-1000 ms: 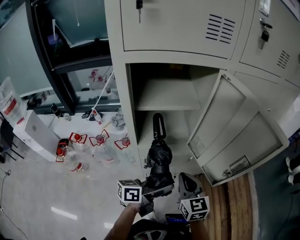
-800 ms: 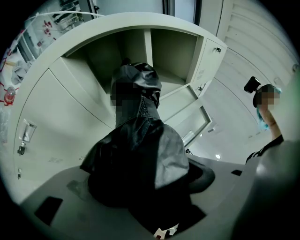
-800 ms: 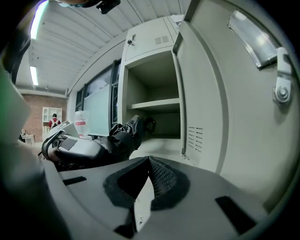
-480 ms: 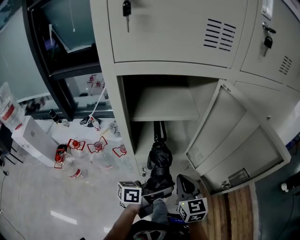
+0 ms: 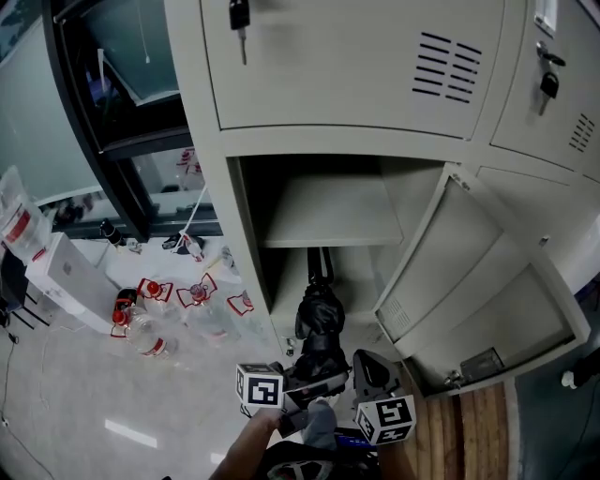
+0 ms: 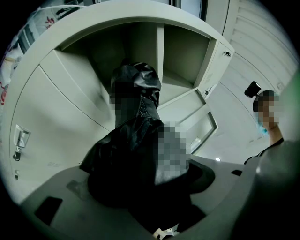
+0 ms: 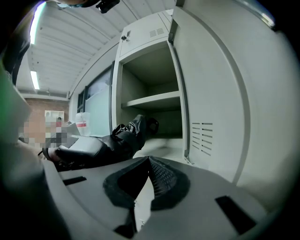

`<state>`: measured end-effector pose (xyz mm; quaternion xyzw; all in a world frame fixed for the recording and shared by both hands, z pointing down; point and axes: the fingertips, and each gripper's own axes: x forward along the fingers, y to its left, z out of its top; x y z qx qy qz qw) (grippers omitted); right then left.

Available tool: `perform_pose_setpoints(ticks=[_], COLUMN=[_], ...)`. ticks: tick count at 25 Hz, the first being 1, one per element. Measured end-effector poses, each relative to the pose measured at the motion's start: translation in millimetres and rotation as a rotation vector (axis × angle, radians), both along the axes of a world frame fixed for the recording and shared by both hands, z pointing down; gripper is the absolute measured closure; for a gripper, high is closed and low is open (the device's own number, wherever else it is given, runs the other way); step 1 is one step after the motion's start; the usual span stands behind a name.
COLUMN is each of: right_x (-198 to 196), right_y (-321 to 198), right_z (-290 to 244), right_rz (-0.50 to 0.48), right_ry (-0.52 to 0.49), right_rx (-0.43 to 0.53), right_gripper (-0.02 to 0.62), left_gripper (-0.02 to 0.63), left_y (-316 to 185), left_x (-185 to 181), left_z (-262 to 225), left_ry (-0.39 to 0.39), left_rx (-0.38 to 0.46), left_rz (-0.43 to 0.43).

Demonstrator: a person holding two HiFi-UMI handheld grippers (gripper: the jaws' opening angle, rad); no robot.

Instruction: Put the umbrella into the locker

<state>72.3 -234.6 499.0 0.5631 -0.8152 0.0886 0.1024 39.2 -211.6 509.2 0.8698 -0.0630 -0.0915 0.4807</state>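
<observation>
A folded black umbrella points away from me, its loop handle reaching into the lower part of the open locker, below the shelf. My left gripper is shut on the umbrella's near end; in the left gripper view the black fabric fills the space between the jaws. My right gripper hangs just right of the umbrella with its jaws together and nothing in them. In the right gripper view the umbrella lies to the left, in front of the locker opening.
The locker door swings open to the right. A closed upper door with a key is above. Several water bottles and a white box sit on the pale floor at left. Wooden flooring lies at right.
The umbrella has moved forward: its handle now reaches under the shelf inside the locker. Both grippers stay in about the same place at the bottom of the head view.
</observation>
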Motion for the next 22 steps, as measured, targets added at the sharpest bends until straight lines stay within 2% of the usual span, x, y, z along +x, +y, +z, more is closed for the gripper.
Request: perform_pose_setpoints(ticks=[17, 22], right_x=[7.5, 8.1], right_y=[-36.3, -47.4], right_z=[8.5, 9.7], right_rz=[0.007, 0.001], right_ry=[-0.007, -0.006], right_rx=[-0.037, -0.044], right_gripper=[0.595, 0.595], left_gripper=[0.307, 0.307], left_y=[-41.5, -55.3], left_x=[6.5, 8.6], left_z=[16.1, 14.7], left_ry=[0.041, 0.083], left_rx=[-0.087, -0.134], left_rz=[0.0, -0.013])
